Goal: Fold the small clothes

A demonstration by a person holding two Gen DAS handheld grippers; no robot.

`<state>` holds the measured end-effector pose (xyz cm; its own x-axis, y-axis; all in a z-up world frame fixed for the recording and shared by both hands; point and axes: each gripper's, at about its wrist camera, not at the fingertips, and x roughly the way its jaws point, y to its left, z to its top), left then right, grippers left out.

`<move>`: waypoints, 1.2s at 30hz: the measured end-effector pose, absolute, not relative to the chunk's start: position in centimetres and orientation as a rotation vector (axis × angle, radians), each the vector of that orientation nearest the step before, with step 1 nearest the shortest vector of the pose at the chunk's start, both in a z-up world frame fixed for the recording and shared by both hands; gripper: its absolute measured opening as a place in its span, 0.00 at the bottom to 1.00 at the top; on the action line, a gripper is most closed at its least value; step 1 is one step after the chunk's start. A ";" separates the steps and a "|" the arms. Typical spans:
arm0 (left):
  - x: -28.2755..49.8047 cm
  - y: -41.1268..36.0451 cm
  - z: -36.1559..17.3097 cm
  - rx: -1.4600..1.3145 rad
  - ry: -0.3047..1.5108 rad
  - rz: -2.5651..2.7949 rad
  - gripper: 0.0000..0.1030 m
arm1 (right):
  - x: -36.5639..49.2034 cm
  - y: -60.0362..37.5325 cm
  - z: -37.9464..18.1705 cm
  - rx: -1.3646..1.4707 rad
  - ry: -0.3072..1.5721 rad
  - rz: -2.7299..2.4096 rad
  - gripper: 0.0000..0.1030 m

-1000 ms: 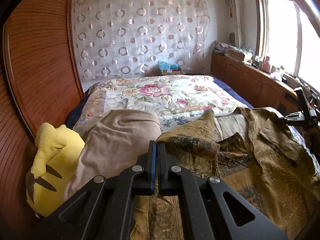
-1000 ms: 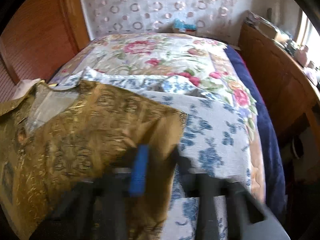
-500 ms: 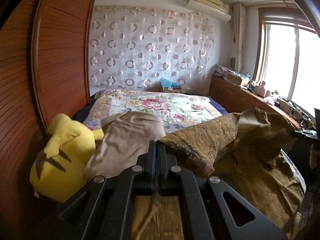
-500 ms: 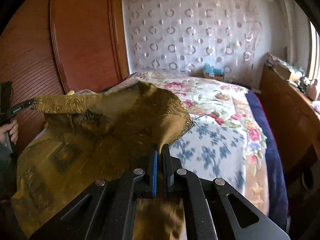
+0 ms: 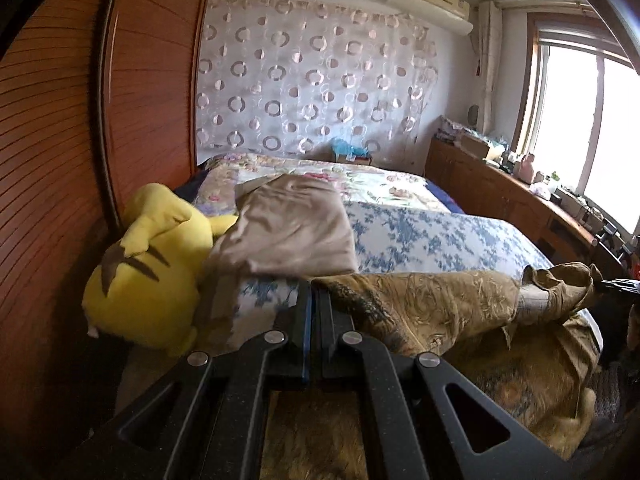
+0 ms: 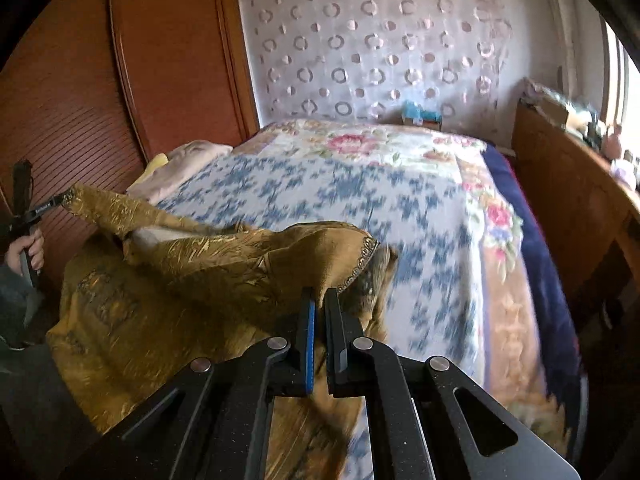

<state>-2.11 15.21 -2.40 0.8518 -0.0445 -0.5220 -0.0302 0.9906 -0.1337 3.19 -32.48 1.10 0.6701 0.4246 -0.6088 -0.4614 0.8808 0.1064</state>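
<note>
A gold patterned garment (image 5: 448, 312) hangs stretched between my two grippers above the near end of the bed. My left gripper (image 5: 314, 290) is shut on one corner of it. The right gripper (image 6: 319, 300) is shut on the opposite edge of the same garment (image 6: 192, 276). In the right wrist view the left gripper (image 6: 60, 200) shows at the far left, held by a hand (image 6: 24, 252), pinching the cloth's tip. In the left wrist view the right gripper (image 5: 612, 285) is at the far right edge. The garment's lower part droops off the bed's near edge.
A blue floral sheet (image 6: 360, 208) covers the bed, over a pink flowered quilt (image 6: 360, 144). A beige folded cloth (image 5: 292, 228) and a yellow plush toy (image 5: 148, 272) lie at the bed's left side by the wooden wardrobe (image 5: 60, 160). A wooden cabinet (image 5: 500, 196) runs under the window.
Both grippers have lifted the gold garment off the bed and pulled it back toward the near edge, stretching it between them. The blue floral sheet is uncovered now.
</note>
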 end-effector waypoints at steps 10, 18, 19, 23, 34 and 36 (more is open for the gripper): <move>-3.0 15.8 -5.5 -0.152 0.671 0.008 0.03 | 2.3 -32.5 1.1 -0.103 0.755 0.453 0.04; -3.0 17.2 -4.5 -0.143 0.673 0.003 0.43 | 2.3 -31.2 2.7 -0.151 0.777 0.418 0.23; -3.1 17.4 -4.2 -0.141 0.671 0.004 0.46 | 2.1 -31.1 3.2 -0.158 0.771 0.416 0.23; -3.3 18.5 -3.4 -0.145 0.647 0.010 0.66 | 1.1 -31.2 4.8 -0.156 0.727 0.423 0.33; 2.0 17.6 -3.2 -0.098 0.649 -0.018 0.67 | 6.5 -31.0 2.7 -0.135 0.696 0.386 0.42; 3.8 17.2 -3.5 -0.078 0.672 -0.037 0.67 | 7.6 -30.8 2.0 -0.129 0.706 0.389 0.42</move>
